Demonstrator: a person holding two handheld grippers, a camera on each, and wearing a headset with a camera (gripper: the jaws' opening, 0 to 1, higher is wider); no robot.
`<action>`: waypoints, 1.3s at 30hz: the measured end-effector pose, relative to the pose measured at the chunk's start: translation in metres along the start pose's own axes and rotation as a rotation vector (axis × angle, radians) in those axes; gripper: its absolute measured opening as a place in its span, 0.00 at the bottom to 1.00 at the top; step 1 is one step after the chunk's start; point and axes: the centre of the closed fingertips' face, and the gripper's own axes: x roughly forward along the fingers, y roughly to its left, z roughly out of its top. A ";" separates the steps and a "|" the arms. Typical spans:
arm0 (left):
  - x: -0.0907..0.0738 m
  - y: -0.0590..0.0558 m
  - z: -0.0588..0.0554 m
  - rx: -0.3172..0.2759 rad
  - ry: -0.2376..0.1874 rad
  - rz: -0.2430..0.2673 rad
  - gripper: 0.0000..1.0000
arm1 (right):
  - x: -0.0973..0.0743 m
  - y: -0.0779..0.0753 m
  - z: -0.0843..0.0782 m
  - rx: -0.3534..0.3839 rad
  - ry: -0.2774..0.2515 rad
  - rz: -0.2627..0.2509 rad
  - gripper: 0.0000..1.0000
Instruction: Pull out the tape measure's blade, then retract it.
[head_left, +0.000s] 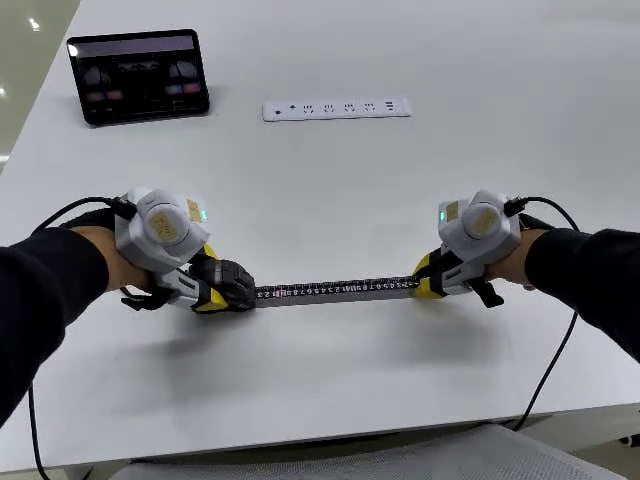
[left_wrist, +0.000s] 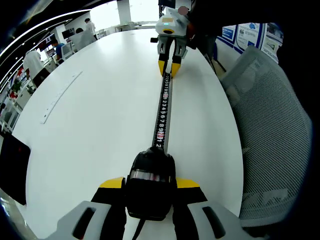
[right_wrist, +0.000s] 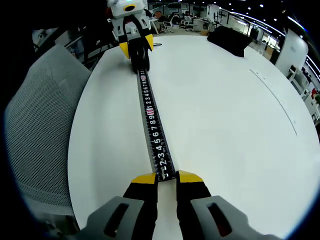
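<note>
Now: tape measure case sat on the near side of the power strip, well apart and off to its left, clamped between the jaws of the left gripper. The blade lay drawn out flat, parallel to the strip, its tip pinched in the closed jaws of the right gripper. Risk, as judged: a loosened pinch would let the spring whip the blade back into the case; hands drifting off line could twist or kink it.

The end of the blade hides between the fingers of the right gripper. The left gripper covers the sides of the case.
</note>
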 end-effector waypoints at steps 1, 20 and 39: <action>0.000 0.000 0.000 0.000 -0.001 0.000 0.32 | 0.000 0.000 0.000 0.000 0.000 0.001 0.08; 0.000 0.001 0.000 -0.006 -0.013 0.006 0.32 | 0.000 0.000 0.000 0.007 -0.003 0.005 0.09; 0.001 0.004 0.003 -0.054 -0.103 0.028 0.34 | 0.002 0.000 0.001 -0.073 0.060 0.004 0.12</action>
